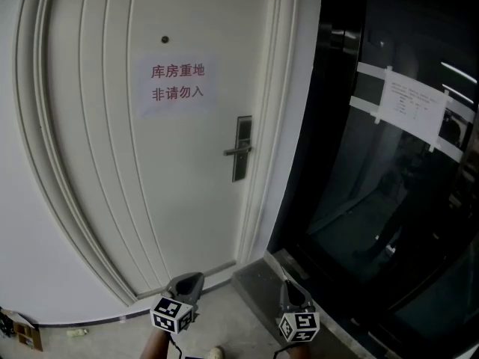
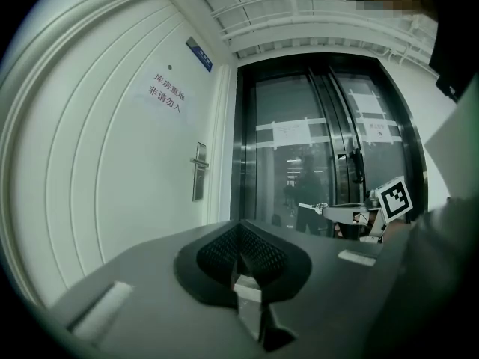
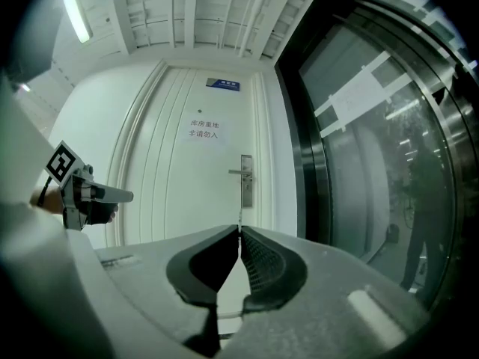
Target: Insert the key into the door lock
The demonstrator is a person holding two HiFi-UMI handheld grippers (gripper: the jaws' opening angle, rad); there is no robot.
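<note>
White door (image 1: pixel 112 163) fills left of head view, dark glass doors (image 1: pixel 389 185) on the right. Sign (image 1: pixel 177 82) upper centre, lock plate (image 1: pixel 241 167) w/ handle (image 1: pixel 233 151) just below-right of it. Both tools sit at frame bottom, well apart from the plate. Right gripper (image 3: pixel 239 230) clamped on a thin sliver poking past its tips, prob the key (image 3: pixel 239 218), aimed roughly at the plate. Left gripper (image 2: pixel 239 226) closed, nothing in it that I can see. Progress: key's in hand; approach + insertion left. Only right gripper view shows the key. Left gripper view looks mostly at the glass, plate off to its left.
</note>
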